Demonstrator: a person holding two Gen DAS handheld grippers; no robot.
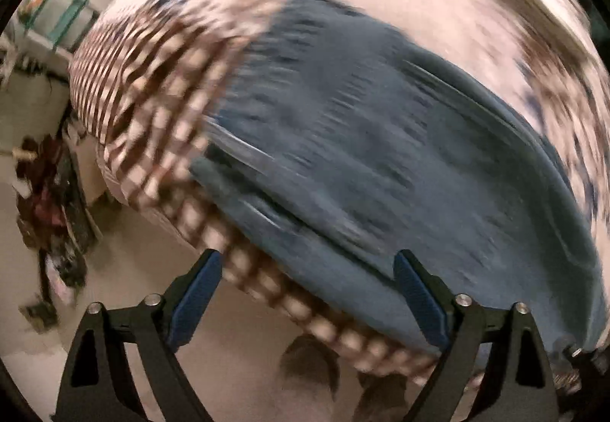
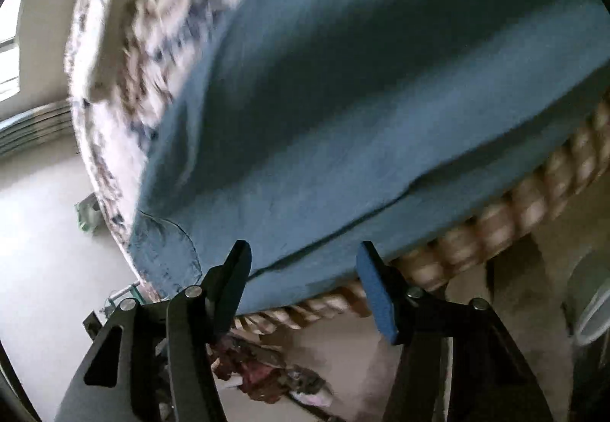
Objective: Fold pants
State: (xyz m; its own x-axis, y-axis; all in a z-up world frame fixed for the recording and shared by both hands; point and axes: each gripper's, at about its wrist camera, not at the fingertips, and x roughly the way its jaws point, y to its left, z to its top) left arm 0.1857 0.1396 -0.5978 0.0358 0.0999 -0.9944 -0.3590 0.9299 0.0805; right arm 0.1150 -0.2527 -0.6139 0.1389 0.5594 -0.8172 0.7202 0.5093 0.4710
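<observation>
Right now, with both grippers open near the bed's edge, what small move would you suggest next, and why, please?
Probably ease the right gripper forward onto the near edge of the blue pants and close. Its jaws stand open and empty at that hem, and the left gripper is open too, so nothing is held yet for a fold.

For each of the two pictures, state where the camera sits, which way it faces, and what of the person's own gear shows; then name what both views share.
Left wrist: on the left gripper, facing blurred blue pants on a patterned bed cover; open fingers show.
Right wrist: on the right gripper, facing the pants at the bed edge; open fingers show.
Shared: pants, bed cover, floor clutter.
</observation>
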